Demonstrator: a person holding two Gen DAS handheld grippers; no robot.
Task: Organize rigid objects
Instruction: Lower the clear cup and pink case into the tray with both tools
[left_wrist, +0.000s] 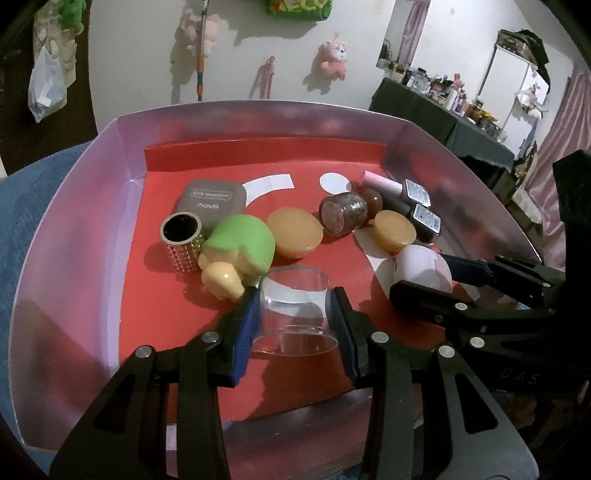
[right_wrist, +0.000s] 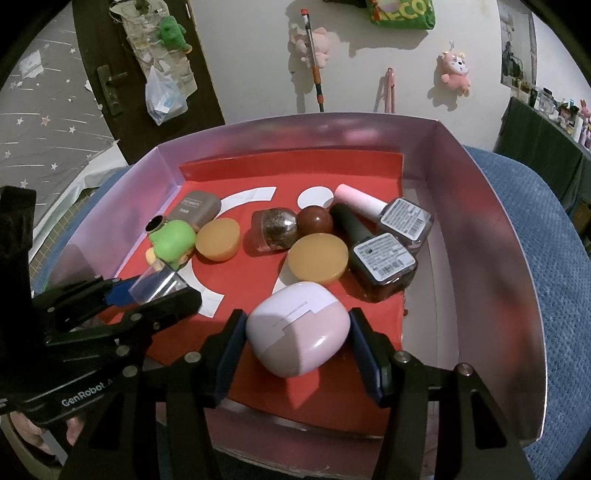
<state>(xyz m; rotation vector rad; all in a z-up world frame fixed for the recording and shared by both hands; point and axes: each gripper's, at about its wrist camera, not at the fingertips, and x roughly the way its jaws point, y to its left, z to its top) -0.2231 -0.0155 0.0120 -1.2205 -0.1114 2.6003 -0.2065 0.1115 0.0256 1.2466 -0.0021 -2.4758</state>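
Big pink box with red floor holds all small things. Left hand-held gripper squeezes clear cup near front, beside green toy. Right hand-held gripper hugs pink-white case, pads touching, front right, near nail polish bottles.

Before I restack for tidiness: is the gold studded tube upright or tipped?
Upright: the gold studded tube stands on end, its dark open mouth facing up.

clear cylinder and pink-white rounded case lie on the red liner.
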